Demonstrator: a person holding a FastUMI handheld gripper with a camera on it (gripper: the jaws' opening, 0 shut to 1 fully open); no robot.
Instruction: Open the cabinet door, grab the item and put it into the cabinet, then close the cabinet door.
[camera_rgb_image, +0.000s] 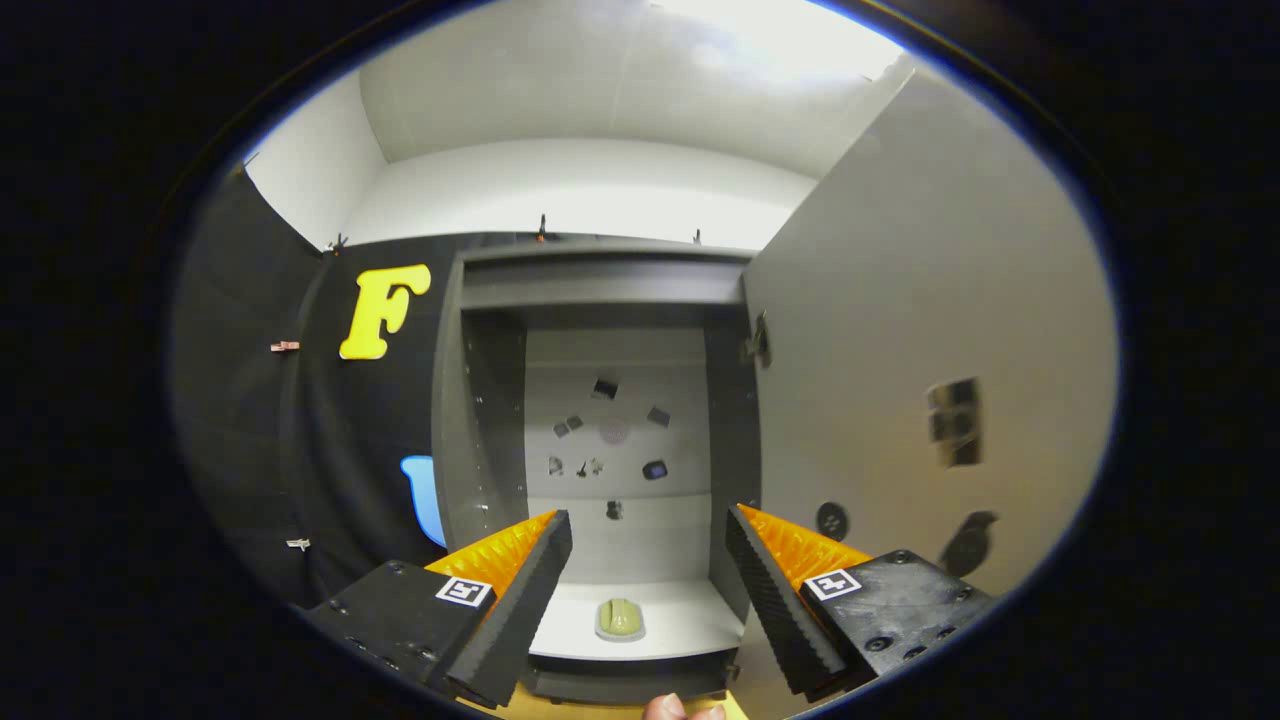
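Observation:
A grey cabinet (600, 300) stands straight ahead with its door (930, 330) swung open to the right. On the cabinet's pale floor (690, 615) lies a small olive-green item (620, 619), beyond my fingers and between them in line. My gripper (650, 530) is open, with nothing between its fingers. Small stickers dot the cabinet's back wall (620, 420) and the inner face of the door.
A black cloth wall (300, 420) runs along the left of the cabinet. The open door takes up the space on the right. A fingertip of a person's hand (668, 708) shows below, over a yellow surface in front of the cabinet.

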